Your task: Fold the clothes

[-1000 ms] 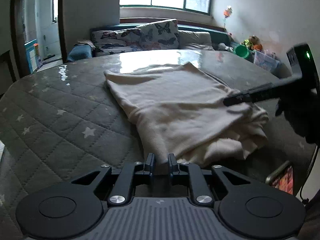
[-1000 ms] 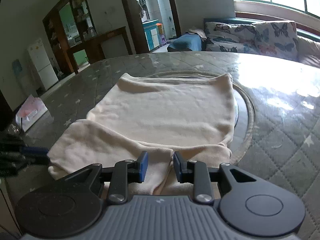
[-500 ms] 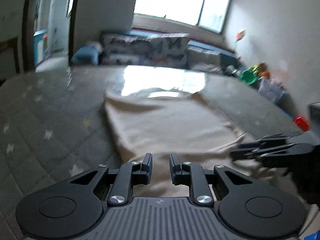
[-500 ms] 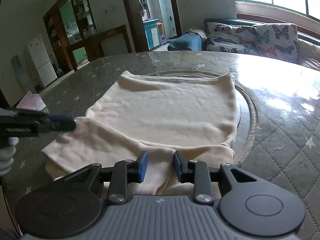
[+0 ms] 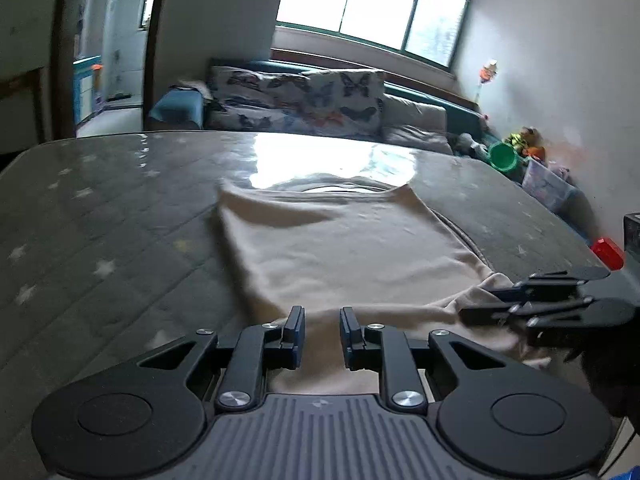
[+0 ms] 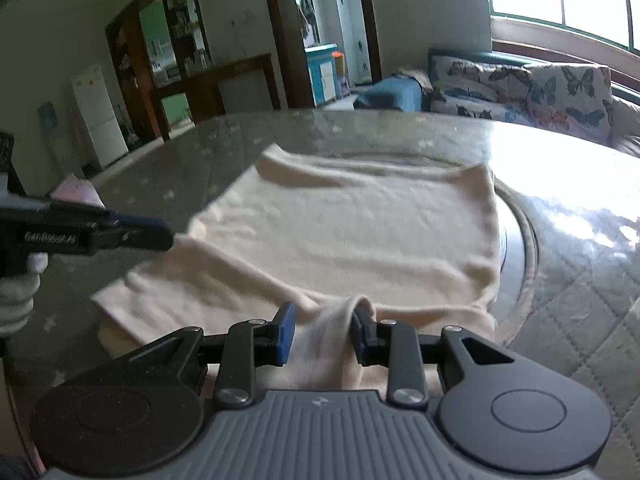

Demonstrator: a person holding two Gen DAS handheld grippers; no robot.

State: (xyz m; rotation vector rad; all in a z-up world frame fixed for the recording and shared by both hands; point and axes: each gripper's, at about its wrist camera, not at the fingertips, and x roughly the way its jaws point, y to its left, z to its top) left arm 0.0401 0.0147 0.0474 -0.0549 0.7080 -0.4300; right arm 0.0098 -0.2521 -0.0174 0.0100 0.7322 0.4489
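A cream garment (image 5: pixel 340 248) lies folded on the quilted table (image 5: pixel 100 240), its doubled near edge toward me. My left gripper (image 5: pixel 321 332) sits at that near edge with cloth between its narrow jaws. In the right wrist view the left gripper (image 6: pixel 164 236) meets the garment (image 6: pixel 360 232) at its left edge, where the upper layer rises to the tip. My right gripper (image 6: pixel 322 334) is shut on a raised ridge of the cloth. The left wrist view shows the right gripper (image 5: pixel 480 308) at the garment's near right corner.
A round glass turntable rim (image 6: pixel 524 232) lies under the garment's far right side. A gloved hand (image 6: pixel 16 296) holds the left gripper. Beyond the table stand a sofa with butterfly cushions (image 5: pixel 300 100), a green bucket (image 5: pixel 503 156) and a red object (image 5: pixel 608 252).
The left gripper has moved in along the garment's near edge toward the right gripper, and the upper layer's left edge shifted slightly with it. The right gripper has kept still.
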